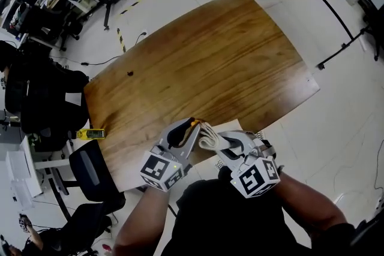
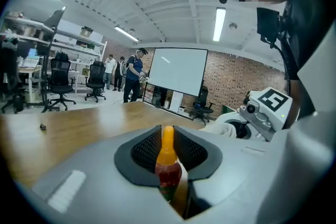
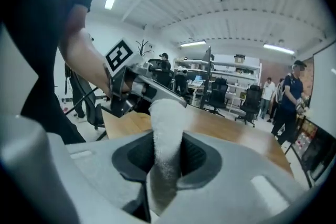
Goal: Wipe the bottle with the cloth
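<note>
My left gripper (image 1: 191, 126) is shut on a small bottle (image 2: 167, 165) with red contents and an orange cap; its orange tip (image 1: 195, 123) shows in the head view. My right gripper (image 1: 217, 139) is shut on a folded white cloth (image 1: 207, 136), which stands up between the jaws in the right gripper view as a white roll (image 3: 166, 147). Both grippers are held close together above the near edge of the wooden table (image 1: 216, 63). The cloth lies right beside the bottle's tip; whether they touch I cannot tell.
A small dark object (image 1: 129, 74) lies on the table's left part. Black office chairs (image 1: 90, 174) stand near the table's left corner, with a yellow device (image 1: 91, 133) beside them. People stand far off by a projection screen (image 2: 180, 72).
</note>
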The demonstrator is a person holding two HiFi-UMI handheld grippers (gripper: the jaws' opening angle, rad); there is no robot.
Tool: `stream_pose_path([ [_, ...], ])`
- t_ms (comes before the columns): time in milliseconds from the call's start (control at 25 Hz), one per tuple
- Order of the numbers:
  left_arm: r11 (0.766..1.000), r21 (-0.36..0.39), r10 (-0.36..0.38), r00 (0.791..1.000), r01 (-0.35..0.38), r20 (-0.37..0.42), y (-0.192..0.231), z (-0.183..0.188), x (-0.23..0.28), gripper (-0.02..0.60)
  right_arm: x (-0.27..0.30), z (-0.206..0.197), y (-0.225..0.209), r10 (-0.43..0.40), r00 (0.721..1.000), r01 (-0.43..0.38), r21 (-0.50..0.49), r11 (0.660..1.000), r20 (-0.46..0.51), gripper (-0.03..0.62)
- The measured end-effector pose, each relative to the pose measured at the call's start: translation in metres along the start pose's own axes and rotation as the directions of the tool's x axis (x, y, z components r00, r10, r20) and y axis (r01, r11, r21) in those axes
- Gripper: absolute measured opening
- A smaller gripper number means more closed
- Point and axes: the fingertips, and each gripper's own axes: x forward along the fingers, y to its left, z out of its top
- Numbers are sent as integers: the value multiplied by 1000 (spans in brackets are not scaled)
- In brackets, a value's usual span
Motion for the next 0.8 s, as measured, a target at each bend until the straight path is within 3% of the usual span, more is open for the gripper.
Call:
stream_pose_path([
  [280, 999, 51, 1, 1000, -1, 1, -20, -6, -10, 81, 24, -12, 19, -44, 998, 42, -39, 998, -45, 77],
  [520, 999, 24, 39, 998, -41, 47, -22, -6, -12, 83, 27, -14, 25, -79, 995, 78, -26, 997, -54, 77],
  [800, 999, 32, 17, 999, -19, 44, -22, -4, -13, 83, 32, -33, 35, -47, 994, 46, -12, 999, -102, 77],
])
